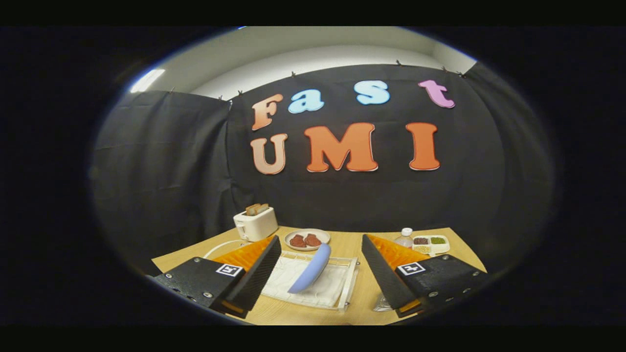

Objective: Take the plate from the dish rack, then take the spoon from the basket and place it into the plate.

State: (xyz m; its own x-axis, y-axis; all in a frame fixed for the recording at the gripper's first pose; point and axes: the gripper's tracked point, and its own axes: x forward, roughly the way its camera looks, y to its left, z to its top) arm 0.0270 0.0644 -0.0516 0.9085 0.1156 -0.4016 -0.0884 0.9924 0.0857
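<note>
Tongs (320, 274) wide open, empty, above table (362, 298); blue plate (311, 269) upright in dish rack (342, 288) between fingers, ungrasped. Whole task remains.

The gripper (321, 266) hangs with its fingers spread wide, nothing between them, and the gap looks straight down onto the white dish rack (313, 283). A blue plate (311, 269) stands tilted on edge in the rack, blocking its middle; there is bare rack on either side of it. Beyond the rack sit a dish of red food (306, 239) and a toaster (255, 223), with a bottle (404, 237) and a divided tray (431, 243) behind the right finger. The wooden table (362, 293) lies bare between rack and right finger.
</note>
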